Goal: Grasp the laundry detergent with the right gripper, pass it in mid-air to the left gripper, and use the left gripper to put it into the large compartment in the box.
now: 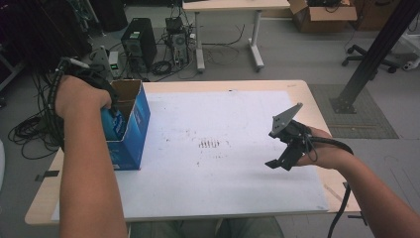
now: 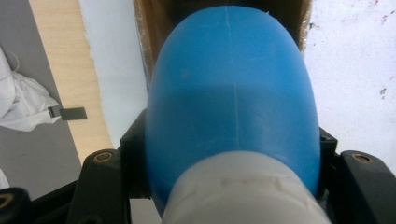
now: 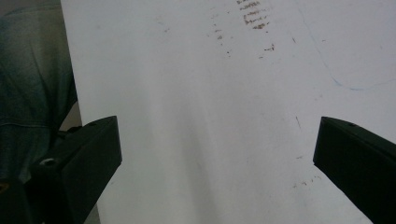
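An open blue cardboard box stands upright at the left edge of the white sheet. My left gripper hangs at the box's open top, mostly hidden under the hand. In the left gripper view it is shut on a rounded blue object with a white collar, which points into the box's brown inside. My right gripper hovers low over the right part of the sheet. Its jaws stand wide apart in the right gripper view, with nothing between them.
The sheet covers most of a wooden table and bears brown marks near its middle. On the floor behind are a computer tower, cables, a second table, a cardboard box and a slanted black post.
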Demonstrator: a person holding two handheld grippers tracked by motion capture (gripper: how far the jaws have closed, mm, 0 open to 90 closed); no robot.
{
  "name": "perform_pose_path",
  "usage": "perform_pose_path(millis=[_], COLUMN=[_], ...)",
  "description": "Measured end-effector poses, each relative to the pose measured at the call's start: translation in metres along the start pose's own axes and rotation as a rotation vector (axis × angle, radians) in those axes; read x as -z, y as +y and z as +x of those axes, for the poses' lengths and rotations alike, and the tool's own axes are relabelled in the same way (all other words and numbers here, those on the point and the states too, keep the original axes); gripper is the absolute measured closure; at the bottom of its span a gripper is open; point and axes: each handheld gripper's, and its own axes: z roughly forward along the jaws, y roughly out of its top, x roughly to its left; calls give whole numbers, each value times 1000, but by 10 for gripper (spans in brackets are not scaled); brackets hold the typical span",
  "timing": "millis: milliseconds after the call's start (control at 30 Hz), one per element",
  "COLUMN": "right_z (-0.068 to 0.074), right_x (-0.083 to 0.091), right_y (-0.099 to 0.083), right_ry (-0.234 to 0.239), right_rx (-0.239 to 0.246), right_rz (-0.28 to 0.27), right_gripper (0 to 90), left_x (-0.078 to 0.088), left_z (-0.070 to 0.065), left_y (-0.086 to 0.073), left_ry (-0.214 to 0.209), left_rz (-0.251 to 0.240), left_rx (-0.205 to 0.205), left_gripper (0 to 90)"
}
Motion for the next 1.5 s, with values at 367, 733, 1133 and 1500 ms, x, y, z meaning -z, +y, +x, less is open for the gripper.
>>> perform_pose_path(millis=[367, 733, 1133, 1500], right_z=[-1, 1, 1, 0], right_x=[3, 2, -2, -6], right_y=[-2, -4, -6, -8], right_ry=[1, 3, 10, 16], right_rx=[-8, -11, -8, -12], right_rz=[15, 14, 12, 12], right_gripper=[12, 12, 12, 12], left_x=[-19, -36, -52, -64], left_z=[-1, 0, -1, -4], left_y=[5, 6, 7, 10], left_ry=[12, 14, 5, 9], left_rz=[7, 17, 33, 48], left_rx=[-5, -13, -20, -27], left_gripper=[387, 387, 388, 387])
